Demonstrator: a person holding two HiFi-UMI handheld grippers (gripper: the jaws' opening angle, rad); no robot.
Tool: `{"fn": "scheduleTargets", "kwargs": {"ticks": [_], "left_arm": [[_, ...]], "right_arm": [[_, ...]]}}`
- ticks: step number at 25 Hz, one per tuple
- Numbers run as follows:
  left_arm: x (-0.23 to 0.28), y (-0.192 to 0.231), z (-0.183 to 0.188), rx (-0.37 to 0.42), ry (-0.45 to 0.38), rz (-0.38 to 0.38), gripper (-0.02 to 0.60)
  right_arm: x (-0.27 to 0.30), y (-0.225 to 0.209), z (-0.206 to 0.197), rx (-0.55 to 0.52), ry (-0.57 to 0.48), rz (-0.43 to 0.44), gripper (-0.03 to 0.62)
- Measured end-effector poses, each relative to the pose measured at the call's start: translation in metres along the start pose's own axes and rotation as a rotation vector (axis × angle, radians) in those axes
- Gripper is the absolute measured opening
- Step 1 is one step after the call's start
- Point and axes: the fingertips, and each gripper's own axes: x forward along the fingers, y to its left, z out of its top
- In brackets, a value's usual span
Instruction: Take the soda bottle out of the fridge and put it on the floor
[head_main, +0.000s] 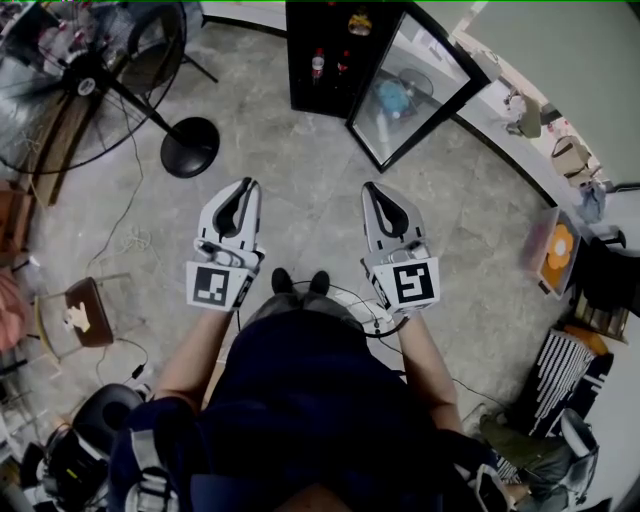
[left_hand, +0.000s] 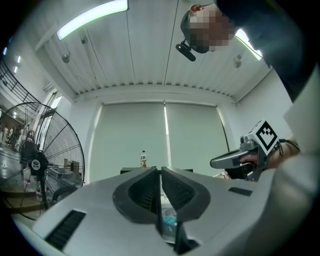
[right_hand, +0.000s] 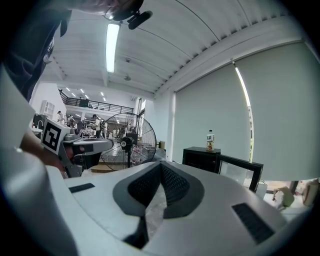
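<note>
One floor (head_main: 310, 180): bare grey concrete, open between the person's feet and the fridge; the bottle is meant to end up here.
Fridge (head_main: 298, 60): black cabinet at the far end of that stretch, well apart from both claws, shelves exposed.
Fan (head_main: 85, 85): big pedestal fan to the left, its round base near the line of approach.
Door (head_main: 410, 85): glass, swung out to the right and standing open.
Left claw (head_main: 243, 185): held out in front of the body, jaws pressed together, nothing between them.
Right claw (head_main: 372, 188): level with its twin, tips meeting, likewise empty.
Soda bottle (head_main: 318, 65): probably the red-labelled one standing on a shelf inside the fridge, with another item just beside it; too small to read.
Second bottle (right_hand: 210, 141): upright on the fridge's roof, light label.
Stage: approach, judging by the gap; no reach begun.
Risks: both claws must open before any grasp, or they will simply shove the bottle over. The bottle on top could be taken by mistake. A smooth round bottle may slip from a shallow pinch. The neighbour on the shelf may be knocked. The open door's edge could catch the right arm.
</note>
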Motion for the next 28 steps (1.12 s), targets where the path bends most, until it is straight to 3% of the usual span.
{"fn": "scheduleTargets", "kwargs": {"ticks": [4, 8, 22, 28], "left_arm": [[0.005, 0.000, -0.004, -0.009, 0.026, -0.004, 0.034], [0.009, 0.002, -0.002, -0.011, 0.017, -0.006, 0.130], [0.024, -0.011, -0.012, -0.017, 0.024, -0.040, 0.261], [0.036, -0.012, -0.021, -0.012, 0.061, -0.040, 0.273]], "right_arm": [[0.002, -0.001, 0.000, 0.002, 0.000, 0.005, 0.019], [0.003, -0.002, 0.000, 0.004, 0.003, 0.012, 0.018], [-0.001, -0.013, 0.000, 0.022, -0.011, 0.018, 0.018], [0.000, -0.021, -0.002, 0.022, -0.012, 0.030, 0.020]]}}
